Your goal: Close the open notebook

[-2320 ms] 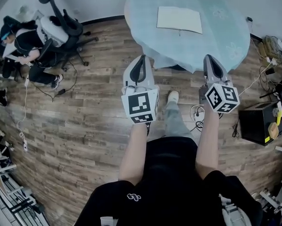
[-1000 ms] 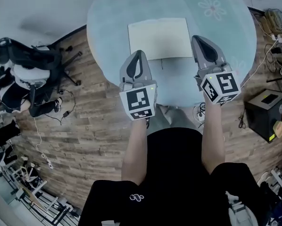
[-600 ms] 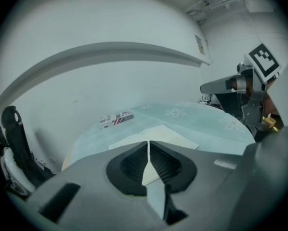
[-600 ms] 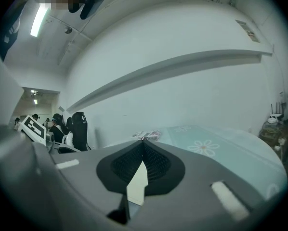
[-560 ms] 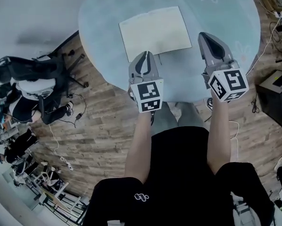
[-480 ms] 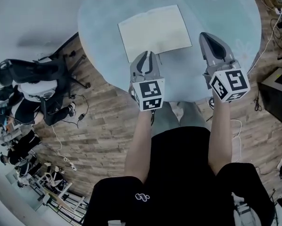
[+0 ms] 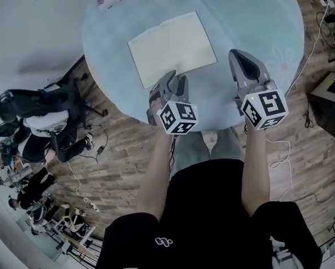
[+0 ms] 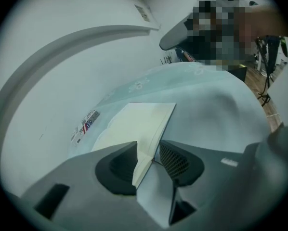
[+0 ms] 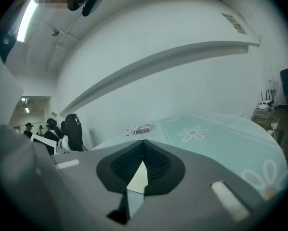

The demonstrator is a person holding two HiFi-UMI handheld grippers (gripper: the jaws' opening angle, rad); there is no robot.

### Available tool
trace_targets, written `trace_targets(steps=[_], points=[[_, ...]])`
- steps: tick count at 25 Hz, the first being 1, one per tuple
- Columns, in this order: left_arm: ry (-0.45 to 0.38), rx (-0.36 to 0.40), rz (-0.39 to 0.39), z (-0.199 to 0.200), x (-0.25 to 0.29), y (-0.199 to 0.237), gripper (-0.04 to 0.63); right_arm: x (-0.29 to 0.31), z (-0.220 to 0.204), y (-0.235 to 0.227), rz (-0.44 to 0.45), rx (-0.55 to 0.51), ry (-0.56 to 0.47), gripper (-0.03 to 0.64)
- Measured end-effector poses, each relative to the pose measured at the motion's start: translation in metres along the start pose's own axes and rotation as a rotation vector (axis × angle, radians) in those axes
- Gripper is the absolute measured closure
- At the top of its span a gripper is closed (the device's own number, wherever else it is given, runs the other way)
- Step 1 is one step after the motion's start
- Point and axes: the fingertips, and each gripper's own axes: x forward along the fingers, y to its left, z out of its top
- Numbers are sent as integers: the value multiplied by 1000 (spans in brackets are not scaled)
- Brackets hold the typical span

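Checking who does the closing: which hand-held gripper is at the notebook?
The left hand-held gripper: its jaws are opening, with the near edge of the notebook between them. The right hand-held gripper, jaws together, is off beside it over the tablecloth.

The left hand-held gripper (image 7: 169,82) has dropped and rolled, tilting its marker cube, and reached the 6 o'clock edge of the open white paper notebook (image 7: 170,46). Its jaws, shut before, are opening around that edge. The right hand-held gripper (image 7: 243,60) has sunk lower at the notebook's 4 o'clock.
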Motion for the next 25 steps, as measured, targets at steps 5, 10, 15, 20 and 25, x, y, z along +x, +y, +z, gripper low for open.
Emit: trace_targets(steps=[5, 10, 15, 20, 25], points=[[49, 131, -14, 7, 18, -13, 439, 2, -9, -7, -1, 12, 18, 606], [84, 226, -19, 8, 29, -20, 439, 5, -14, -9, -2, 24, 26, 606], [105, 324, 34, 11, 35, -20, 448, 7, -17, -10, 1, 27, 36, 606], [118, 418, 91, 15, 39, -22, 481, 7, -21, -12, 5, 30, 47, 606], [102, 371, 127, 13, 36, -26, 531, 7, -20, -10, 14, 21, 52, 606]])
